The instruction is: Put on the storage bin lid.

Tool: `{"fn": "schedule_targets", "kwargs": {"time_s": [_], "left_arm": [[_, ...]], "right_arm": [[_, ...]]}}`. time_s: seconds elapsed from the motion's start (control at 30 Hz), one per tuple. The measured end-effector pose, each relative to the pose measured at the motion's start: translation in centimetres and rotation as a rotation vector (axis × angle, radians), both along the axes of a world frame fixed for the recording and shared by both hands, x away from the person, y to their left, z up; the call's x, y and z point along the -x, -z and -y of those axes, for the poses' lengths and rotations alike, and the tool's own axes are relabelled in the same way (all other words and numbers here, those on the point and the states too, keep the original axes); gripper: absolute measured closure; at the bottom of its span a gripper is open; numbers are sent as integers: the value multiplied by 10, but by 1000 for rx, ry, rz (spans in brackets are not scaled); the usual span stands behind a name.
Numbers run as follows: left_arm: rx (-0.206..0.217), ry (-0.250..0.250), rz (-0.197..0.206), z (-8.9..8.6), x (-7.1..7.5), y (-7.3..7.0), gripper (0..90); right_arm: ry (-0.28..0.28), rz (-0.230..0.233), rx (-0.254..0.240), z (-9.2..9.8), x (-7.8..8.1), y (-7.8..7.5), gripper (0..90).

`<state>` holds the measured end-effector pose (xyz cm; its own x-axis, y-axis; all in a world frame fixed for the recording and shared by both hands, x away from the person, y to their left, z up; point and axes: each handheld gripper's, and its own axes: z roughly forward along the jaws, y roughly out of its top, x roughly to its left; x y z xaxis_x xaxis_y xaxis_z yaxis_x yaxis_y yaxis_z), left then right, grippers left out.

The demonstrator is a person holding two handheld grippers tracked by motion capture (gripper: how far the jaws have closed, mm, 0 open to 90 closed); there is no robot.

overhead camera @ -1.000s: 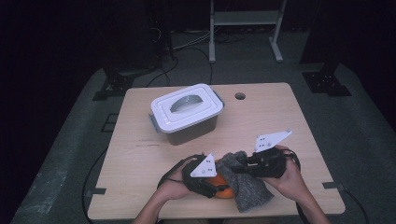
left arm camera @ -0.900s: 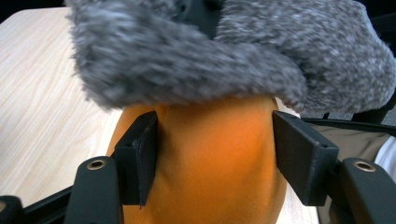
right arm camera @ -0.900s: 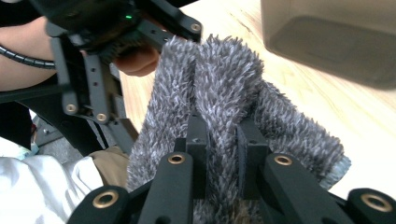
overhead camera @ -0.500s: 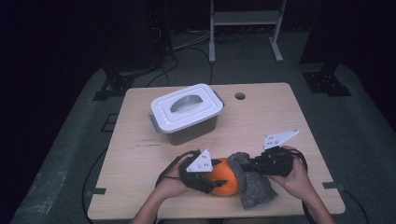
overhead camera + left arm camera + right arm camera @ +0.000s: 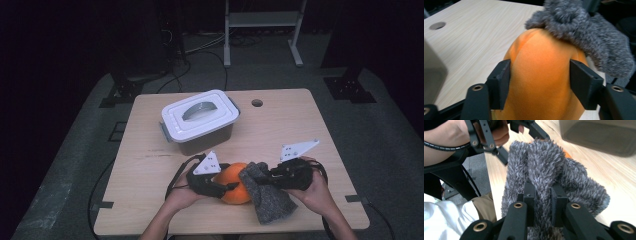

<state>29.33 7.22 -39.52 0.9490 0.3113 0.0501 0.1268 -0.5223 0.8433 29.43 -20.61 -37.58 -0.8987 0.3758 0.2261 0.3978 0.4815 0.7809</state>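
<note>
Orange plush ball [image 5: 236, 183] at table's [image 5: 300, 125] near edge, in front of lidded grey storage box [image 5: 200, 121]. Left gripper [image 5: 540, 82] clamped on ball's sides, jaws just opened slightly. Right gripper [image 5: 543, 195] pinched tight on grey fuzzy sock [image 5: 266, 192] draped against ball's right side.
</note>
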Motion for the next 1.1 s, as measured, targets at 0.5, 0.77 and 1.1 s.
{"fn": "schedule_targets", "kwargs": {"time_s": [0.5,0.77,1.1], "left_arm": [[-31,119,-88,-4,-6,8,198],[-40,99,-69,-4,-7,8,186],[-48,137,-58,9,3,14,304]], "right_arm": [[-36,-51,24,10,-6,15,774],[-12,-57,25,17,-10,19,772],[-24,-49,-14,19,-9,4,779]]}}
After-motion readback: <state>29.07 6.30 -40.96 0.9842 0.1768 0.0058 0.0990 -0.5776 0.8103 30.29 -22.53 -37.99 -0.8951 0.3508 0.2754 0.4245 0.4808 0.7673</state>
